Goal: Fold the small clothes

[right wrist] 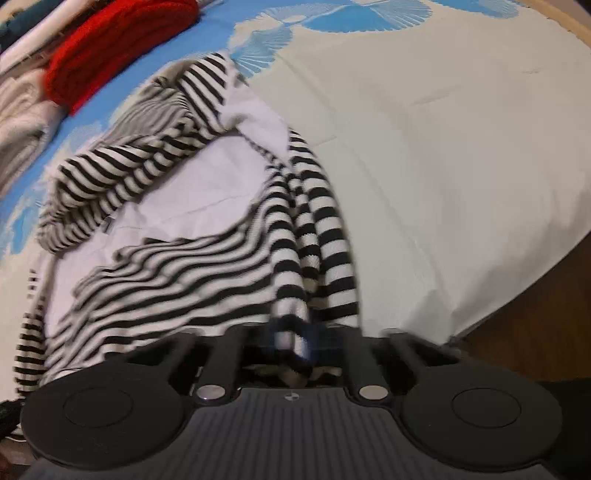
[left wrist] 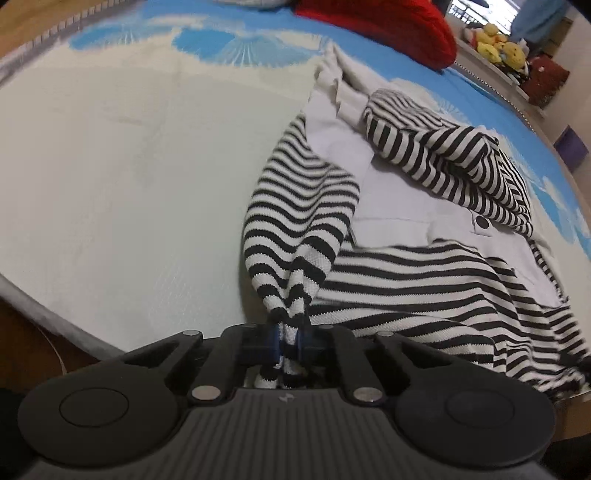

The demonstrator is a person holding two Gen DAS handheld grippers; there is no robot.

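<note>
A black-and-white striped knit garment [left wrist: 424, 280] with white panels lies crumpled on the bed. My left gripper [left wrist: 290, 341] is shut on a bunched striped edge of it, and the cloth rises in a taut fold from the jaws. In the right wrist view the same striped garment [right wrist: 207, 266] spreads to the left. My right gripper [right wrist: 291, 341] is shut on another bunched striped edge, with cloth pinched between the blue pads. A striped sleeve [left wrist: 443, 162] lies folded across the garment's white panel.
The bedsheet [left wrist: 129, 177] is pale with blue fan prints. A red knit item [left wrist: 388, 26] lies at the far side, with pale folded clothes [right wrist: 22, 110] beside it. Stuffed toys [left wrist: 495, 40] sit on a shelf. The bed edge and wooden floor [right wrist: 535, 332] are near.
</note>
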